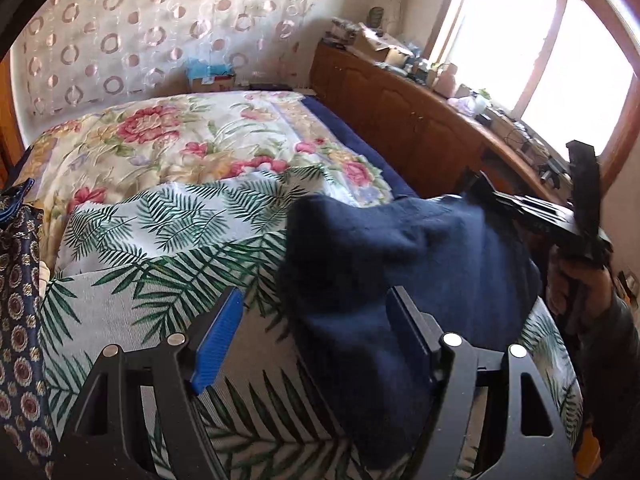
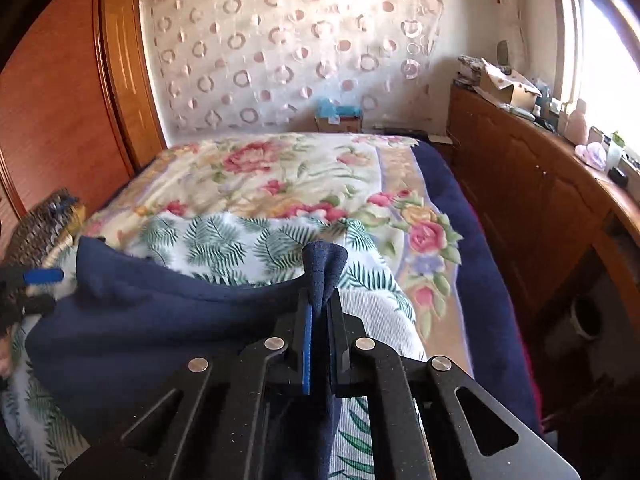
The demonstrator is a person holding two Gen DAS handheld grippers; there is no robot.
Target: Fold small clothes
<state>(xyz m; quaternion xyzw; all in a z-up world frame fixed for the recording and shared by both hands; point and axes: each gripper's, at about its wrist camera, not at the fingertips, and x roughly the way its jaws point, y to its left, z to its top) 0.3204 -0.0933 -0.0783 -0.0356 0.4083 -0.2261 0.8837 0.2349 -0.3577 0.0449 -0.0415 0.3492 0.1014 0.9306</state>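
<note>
Both grippers are matte black, with flat cut-out linkage arms joined by round silver pins. The left gripper has a ribbed blue pad on its left finger. The right gripper shows a blue pad too. The right hand wears a dark sleeve.
</note>
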